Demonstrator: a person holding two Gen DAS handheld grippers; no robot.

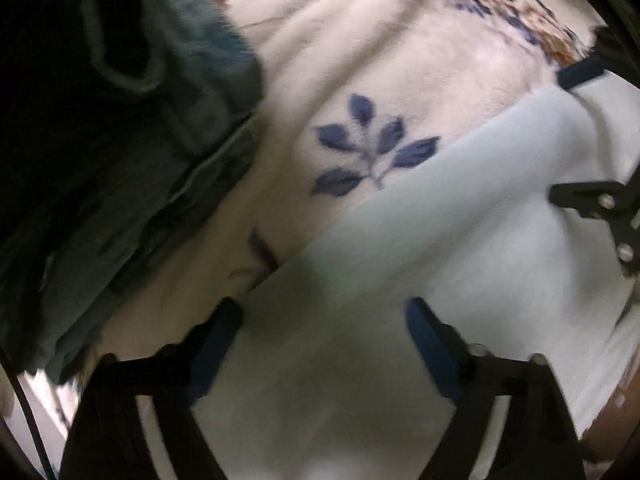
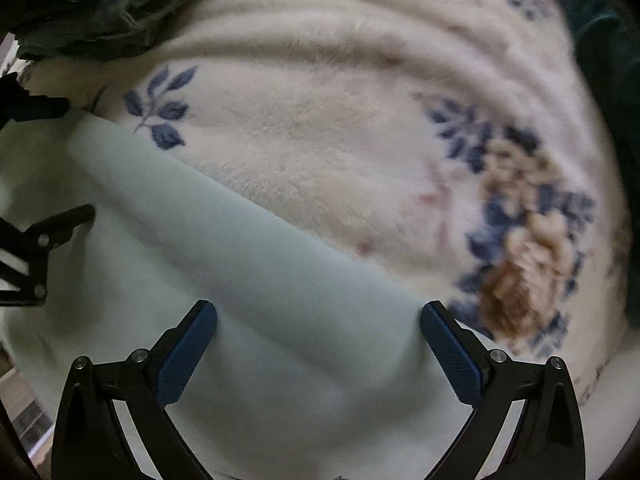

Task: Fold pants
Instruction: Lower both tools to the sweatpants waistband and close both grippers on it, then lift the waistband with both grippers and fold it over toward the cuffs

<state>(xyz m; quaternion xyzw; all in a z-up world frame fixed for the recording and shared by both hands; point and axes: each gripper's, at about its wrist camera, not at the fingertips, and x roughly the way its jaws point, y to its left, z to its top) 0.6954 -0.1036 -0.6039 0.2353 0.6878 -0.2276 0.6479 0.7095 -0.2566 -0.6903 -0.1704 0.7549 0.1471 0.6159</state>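
The pale white pants (image 1: 460,216) lie flat on a cream fleece blanket with blue leaf prints (image 1: 372,148). They also show in the right wrist view (image 2: 248,248), with their far edge running diagonally. My left gripper (image 1: 324,316) is open just above the pants, near their left edge. My right gripper (image 2: 318,320) is open above the pants near their far edge. Each gripper shows at the side of the other's view: the right one (image 1: 592,200) and the left one (image 2: 44,236). Neither holds cloth.
A dark teal blanket or garment (image 1: 132,132) is heaped at the left; it also shows in the right wrist view (image 2: 88,4) at the top left. A brown and blue flower print (image 2: 524,232) marks the blanket at the right. A floor strip (image 2: 24,408) shows at the lower left.
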